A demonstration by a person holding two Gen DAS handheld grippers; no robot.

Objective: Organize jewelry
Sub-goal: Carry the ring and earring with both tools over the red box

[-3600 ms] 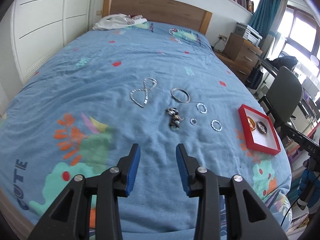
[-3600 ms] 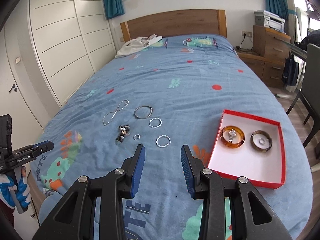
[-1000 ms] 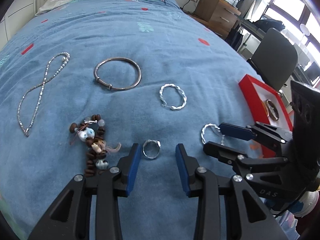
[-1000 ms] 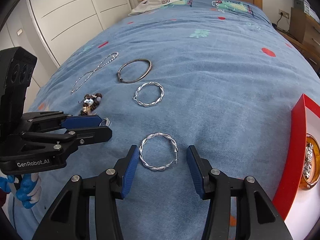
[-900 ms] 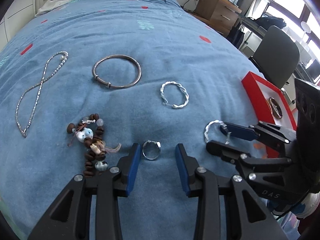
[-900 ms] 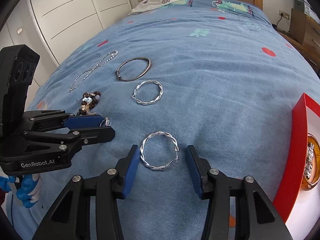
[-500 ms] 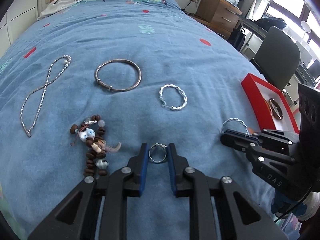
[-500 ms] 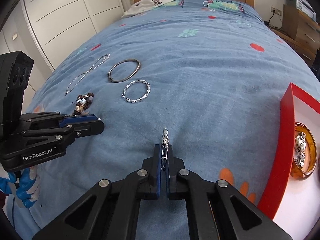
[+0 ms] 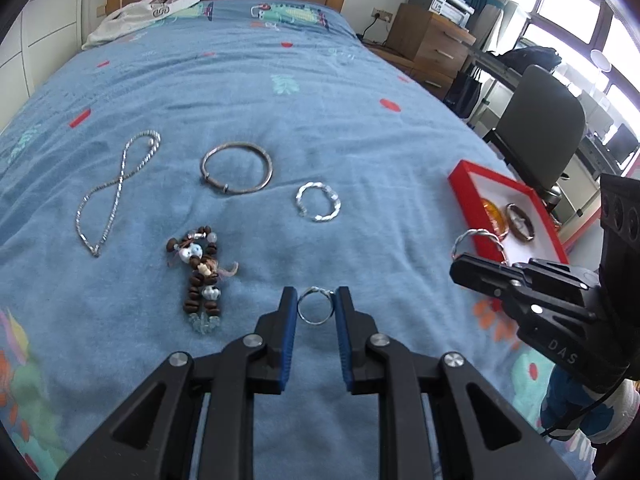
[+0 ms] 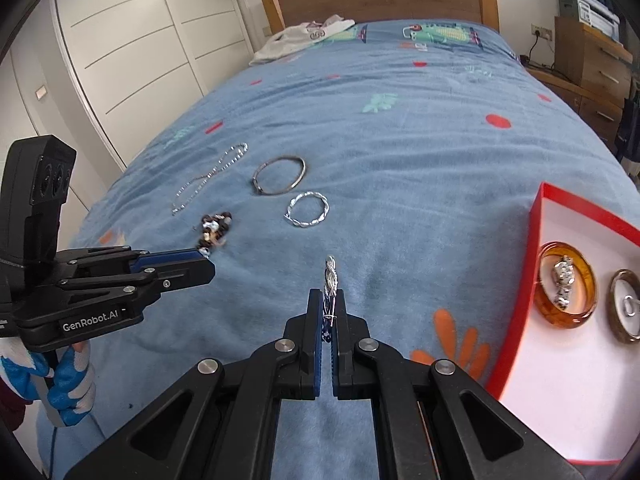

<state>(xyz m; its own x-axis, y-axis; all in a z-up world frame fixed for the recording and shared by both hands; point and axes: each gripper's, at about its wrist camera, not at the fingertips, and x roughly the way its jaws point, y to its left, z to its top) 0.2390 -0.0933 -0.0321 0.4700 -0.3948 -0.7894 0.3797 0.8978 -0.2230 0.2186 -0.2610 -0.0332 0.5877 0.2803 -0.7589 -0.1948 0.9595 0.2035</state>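
we're mid pick: left gripper [image 9: 316, 312] clamped on the small ring [image 9: 315, 306], bottom centre; right gripper [image 10: 329, 312] pinched on a twisted hoop [image 10: 331, 276]. next move, we reckon: carry both to the red box [image 10: 536, 240] at right and release.

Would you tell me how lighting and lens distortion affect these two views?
Left wrist view: the windows are blown out at upper right, and the bed bulges with dark fisheye corners. Right wrist view: even daylight, no glare, the wardrobe lines bowed, the ring in the gripper sharp.
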